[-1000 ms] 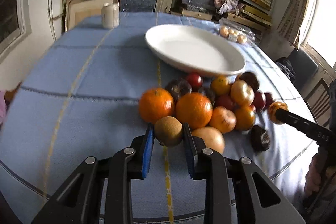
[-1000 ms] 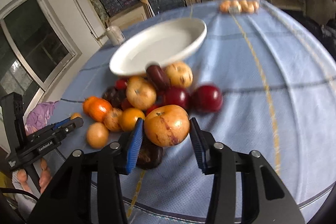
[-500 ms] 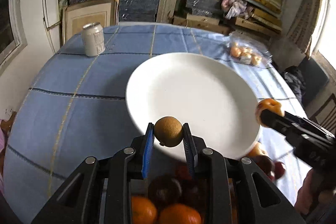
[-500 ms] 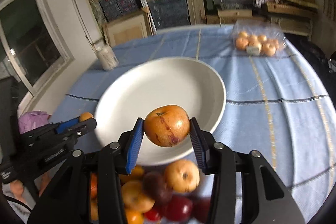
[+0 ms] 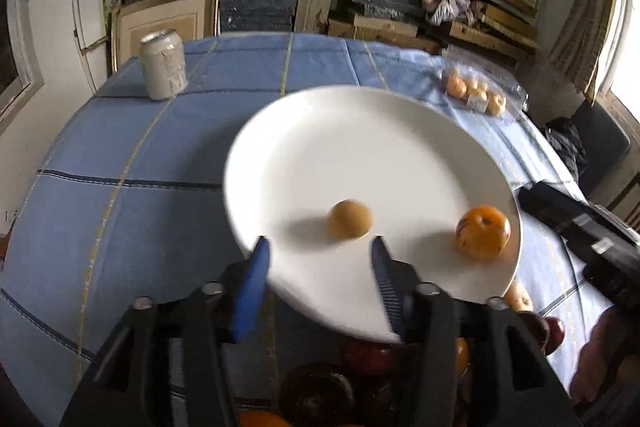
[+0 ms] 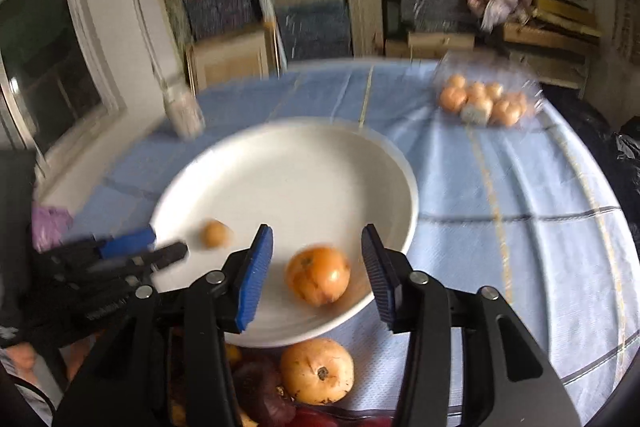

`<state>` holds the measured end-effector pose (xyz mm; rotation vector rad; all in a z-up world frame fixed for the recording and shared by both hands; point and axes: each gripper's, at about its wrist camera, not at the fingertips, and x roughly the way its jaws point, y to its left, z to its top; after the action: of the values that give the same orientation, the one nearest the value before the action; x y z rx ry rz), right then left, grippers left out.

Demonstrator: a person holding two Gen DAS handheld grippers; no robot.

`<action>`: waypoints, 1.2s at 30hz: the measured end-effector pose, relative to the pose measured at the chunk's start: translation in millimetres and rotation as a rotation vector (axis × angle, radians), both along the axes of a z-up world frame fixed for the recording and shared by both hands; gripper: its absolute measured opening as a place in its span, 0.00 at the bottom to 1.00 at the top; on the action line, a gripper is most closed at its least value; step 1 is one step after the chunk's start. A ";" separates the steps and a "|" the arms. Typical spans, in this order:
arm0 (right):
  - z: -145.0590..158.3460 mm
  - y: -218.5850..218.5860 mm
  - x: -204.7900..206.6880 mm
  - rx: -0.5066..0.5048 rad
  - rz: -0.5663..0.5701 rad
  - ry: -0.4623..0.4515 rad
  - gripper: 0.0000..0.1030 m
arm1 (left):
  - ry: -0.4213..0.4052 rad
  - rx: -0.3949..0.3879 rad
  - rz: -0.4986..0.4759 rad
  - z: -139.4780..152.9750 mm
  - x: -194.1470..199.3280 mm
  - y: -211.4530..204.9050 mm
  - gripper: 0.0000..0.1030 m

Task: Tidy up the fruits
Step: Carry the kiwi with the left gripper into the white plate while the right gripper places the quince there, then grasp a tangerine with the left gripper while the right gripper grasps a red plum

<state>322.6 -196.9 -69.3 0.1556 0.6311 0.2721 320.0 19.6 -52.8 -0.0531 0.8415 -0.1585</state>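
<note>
A white plate [image 5: 360,147] [image 6: 288,179] lies on the blue tablecloth. On it rest a small brown kiwi [image 5: 350,224] [image 6: 215,233] and a mottled orange-yellow fruit [image 5: 483,231] [image 6: 318,275]. My left gripper [image 5: 320,243] [image 6: 166,245] hangs over the plate's near rim; its jaws are opening and the kiwi lies free just beyond the tips. My right gripper [image 6: 317,230] is open, and the orange-yellow fruit sits on the plate between its pads without touching them. The pile of loose fruit [image 6: 316,371] [image 5: 316,391] lies under both grippers at the plate's near edge.
A pale drink can [image 5: 163,64] stands at the far left of the table. A clear bag of small oranges [image 5: 476,95] [image 6: 480,103] lies at the far right. Stacked shelves fill the back wall. A hand [image 5: 596,359] holds the right gripper.
Both grippers carried their fruit from the pile to over the plate. Now both have let go: the kiwi and the orange-yellow fruit rest on the plate.
</note>
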 end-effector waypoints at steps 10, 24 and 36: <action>26.8 -40.1 -86.6 0.064 -0.080 -0.183 0.66 | -0.041 -0.111 0.119 27.0 -53.4 53.4 0.66; -29.5 -60.0 -154.1 0.135 -0.089 -0.101 0.82 | -0.032 -0.015 0.141 -8.5 -135.7 61.0 0.66; -33.5 -60.2 -147.4 0.142 -0.089 -0.065 0.85 | -0.016 0.074 0.128 -21.3 -115.5 44.6 0.77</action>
<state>175.2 -257.1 -102.8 0.3093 0.5389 0.2348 204.5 64.2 -74.1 -0.0358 0.8251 -0.0069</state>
